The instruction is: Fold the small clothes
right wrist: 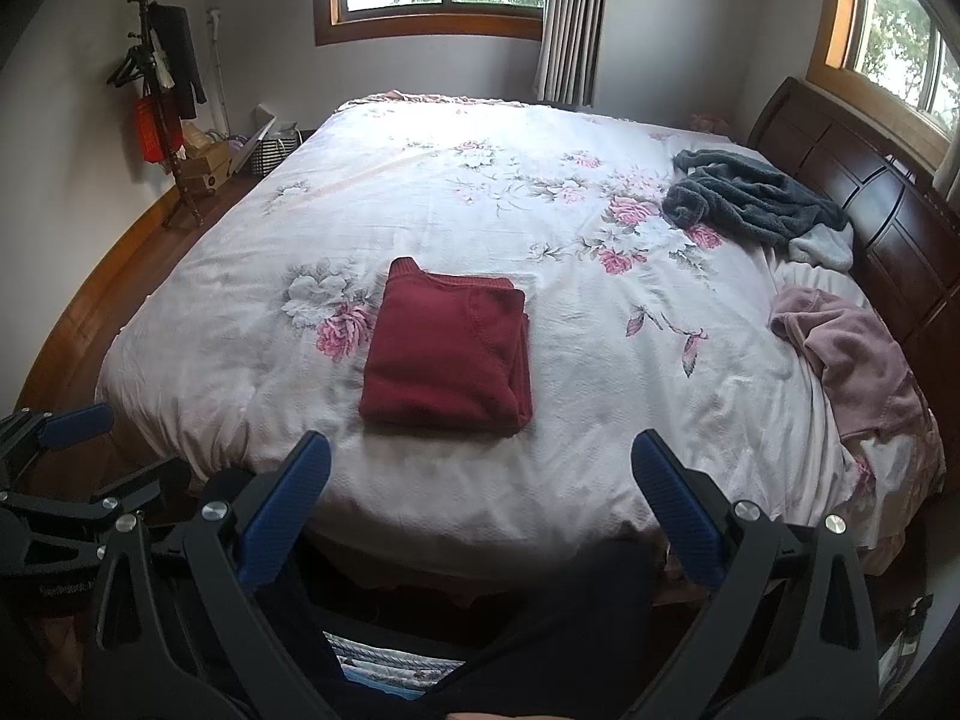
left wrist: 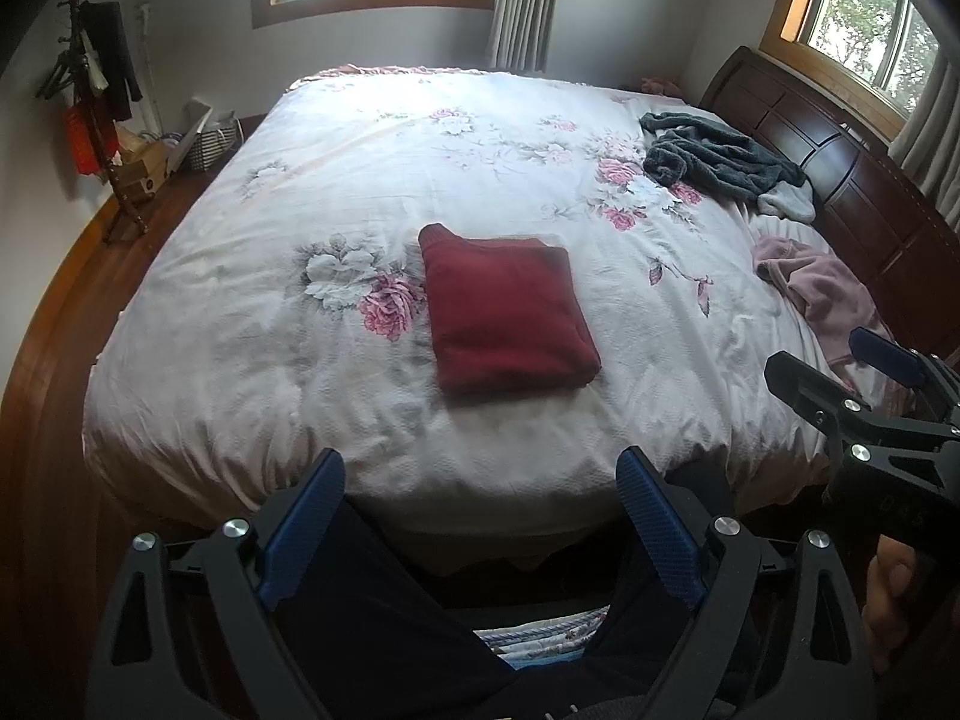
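A dark red garment (left wrist: 507, 312) (right wrist: 450, 351) lies folded into a neat rectangle in the middle of the bed. My left gripper (left wrist: 483, 468) hangs open above the bed's near edge, short of the red garment, with nothing between its blue pads. My right gripper (right wrist: 480, 450) is also open and empty, just in front of the same garment. A crumpled pink garment (left wrist: 822, 288) (right wrist: 852, 348) lies at the right side of the bed. Farther back on the right sits a rumpled dark grey fleece garment (left wrist: 714, 156) (right wrist: 750, 198) with a pale grey piece (right wrist: 822, 246) beside it.
The bed's floral white cover (left wrist: 360, 180) (right wrist: 420, 192) spreads wide around the red garment. A dark wooden headboard (right wrist: 870, 192) runs along the right. A coat stand (right wrist: 156, 84) and boxes (right wrist: 210, 162) stand at the far left on the wooden floor. The person's dark trousers (right wrist: 540, 630) fill the foreground.
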Demonstrator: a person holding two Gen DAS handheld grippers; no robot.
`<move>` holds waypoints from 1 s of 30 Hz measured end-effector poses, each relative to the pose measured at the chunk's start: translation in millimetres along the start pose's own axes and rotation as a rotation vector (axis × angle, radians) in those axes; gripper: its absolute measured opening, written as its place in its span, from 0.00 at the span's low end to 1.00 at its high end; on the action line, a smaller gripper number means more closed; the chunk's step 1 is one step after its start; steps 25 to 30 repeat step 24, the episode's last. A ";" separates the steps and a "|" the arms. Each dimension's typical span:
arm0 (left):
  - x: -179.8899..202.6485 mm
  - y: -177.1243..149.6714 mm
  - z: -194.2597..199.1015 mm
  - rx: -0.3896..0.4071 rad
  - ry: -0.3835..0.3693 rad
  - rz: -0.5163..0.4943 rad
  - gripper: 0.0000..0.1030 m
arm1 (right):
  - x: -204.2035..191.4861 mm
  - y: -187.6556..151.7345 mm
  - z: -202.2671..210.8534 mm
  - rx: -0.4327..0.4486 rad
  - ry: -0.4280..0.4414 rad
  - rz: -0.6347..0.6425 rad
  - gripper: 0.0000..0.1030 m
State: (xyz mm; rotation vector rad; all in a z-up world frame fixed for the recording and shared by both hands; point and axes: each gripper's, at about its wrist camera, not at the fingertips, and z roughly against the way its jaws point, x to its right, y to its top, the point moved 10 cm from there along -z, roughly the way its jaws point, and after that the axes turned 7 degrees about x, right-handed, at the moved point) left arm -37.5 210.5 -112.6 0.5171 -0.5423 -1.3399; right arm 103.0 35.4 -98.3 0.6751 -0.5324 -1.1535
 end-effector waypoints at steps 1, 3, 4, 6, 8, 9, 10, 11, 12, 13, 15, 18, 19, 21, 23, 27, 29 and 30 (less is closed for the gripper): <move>0.0 0.0 0.0 0.000 0.000 0.000 0.89 | 0.1 0.1 -0.1 0.000 -0.001 0.000 0.97; 0.3 -0.3 0.1 0.000 0.000 0.001 0.89 | -0.4 -1.1 -0.4 -0.002 0.002 -0.004 0.97; 0.3 -0.2 0.1 0.000 0.000 0.000 0.89 | -0.2 -1.1 -0.3 -0.002 0.002 -0.004 0.97; 0.5 -0.5 0.2 -0.001 0.001 0.001 0.89 | -0.5 -2.1 -0.6 -0.001 0.000 -0.002 0.97; 0.8 -1.1 0.2 0.000 -0.001 0.001 0.89 | 0.3 -0.9 -0.3 -0.002 0.002 -0.002 0.97; 0.6 -1.2 -0.1 0.000 0.000 0.000 0.89 | -0.4 -2.0 -0.5 -0.002 0.002 -0.002 0.97; 0.6 -1.1 -0.1 0.000 0.000 0.000 0.89 | -1.5 -2.9 -0.2 -0.002 0.002 -0.002 0.97; 0.7 -1.4 -0.1 -0.001 0.000 0.000 0.89 | -0.8 -1.6 0.0 -0.001 0.002 -0.002 0.97; 0.9 -1.6 0.0 -0.001 0.000 0.000 0.89 | -1.6 -2.5 -0.1 -0.001 0.002 -0.001 0.97; 0.8 -1.1 0.1 0.000 0.000 -0.001 0.89 | -1.7 -2.4 0.0 -0.001 0.002 -0.002 0.97; 0.8 -0.9 0.1 0.000 -0.001 0.001 0.89 | -2.3 -3.2 0.1 0.000 0.004 -0.003 0.97; 0.4 -0.5 0.0 0.000 -0.001 0.000 0.89 | -2.4 -3.3 0.2 0.000 0.003 -0.004 0.97; 0.2 -0.2 -0.1 0.000 -0.001 -0.001 0.89 | -2.4 -3.6 0.2 0.000 0.004 -0.005 0.97; 0.1 -0.2 -0.3 -0.001 -0.001 -0.001 0.89 | -2.0 -2.9 0.0 0.001 0.004 -0.003 0.97; 0.3 -0.5 -0.2 -0.001 -0.001 -0.001 0.89 | -2.0 -2.7 0.4 0.003 0.003 -0.004 0.97; 0.3 -0.5 -0.2 -0.001 -0.001 -0.001 0.89 | -1.8 -2.7 0.3 0.002 0.003 -0.003 0.97; 0.3 -0.5 -0.2 -0.001 -0.001 -0.001 0.89 | -1.8 -2.7 0.3 0.002 0.003 -0.003 0.97; 0.3 -0.5 -0.2 -0.001 -0.001 -0.001 0.89 | -1.8 -2.7 0.3 0.002 0.003 -0.003 0.97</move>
